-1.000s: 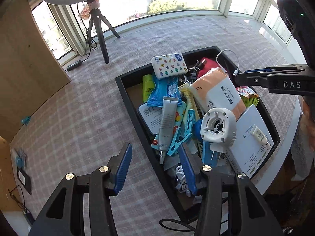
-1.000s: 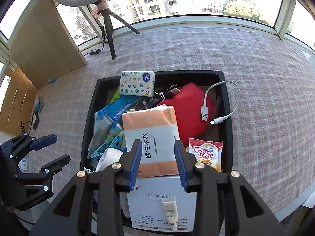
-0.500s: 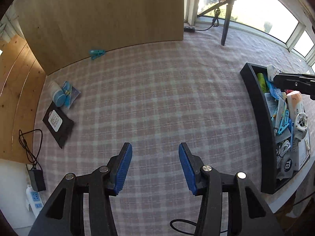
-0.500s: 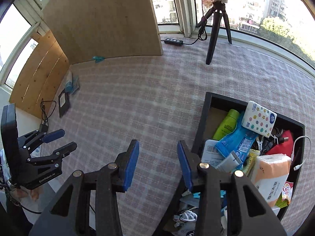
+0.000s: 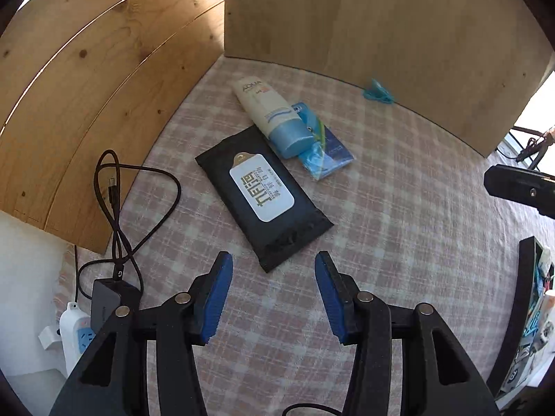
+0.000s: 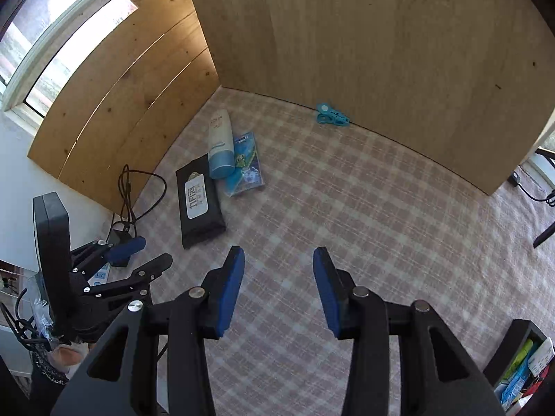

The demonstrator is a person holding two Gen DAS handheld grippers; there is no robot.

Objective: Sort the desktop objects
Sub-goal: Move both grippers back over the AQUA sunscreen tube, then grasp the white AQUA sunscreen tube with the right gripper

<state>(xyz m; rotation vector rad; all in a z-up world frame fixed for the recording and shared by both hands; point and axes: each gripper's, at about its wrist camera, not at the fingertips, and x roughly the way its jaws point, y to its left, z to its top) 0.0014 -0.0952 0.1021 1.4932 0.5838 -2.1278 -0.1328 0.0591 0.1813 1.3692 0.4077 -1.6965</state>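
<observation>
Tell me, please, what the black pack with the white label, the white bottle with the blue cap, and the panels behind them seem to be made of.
Black pack: likely soft plastic film, matte, with crimped ends and a glossy label.
White bottle: seemingly smooth plastic, slightly shiny.
Panels: wood or wood veneer; grain and knots are visible, unpolished.

Home desk corner, checked tablecloth (image 5: 399, 242), wooden panels (image 6: 347, 34), window (image 6: 69, 34)

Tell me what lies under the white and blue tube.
The tube rests across a corner of the black wipes pack and on the blue packet. How far the packet extends beneath it is hidden.
</observation>
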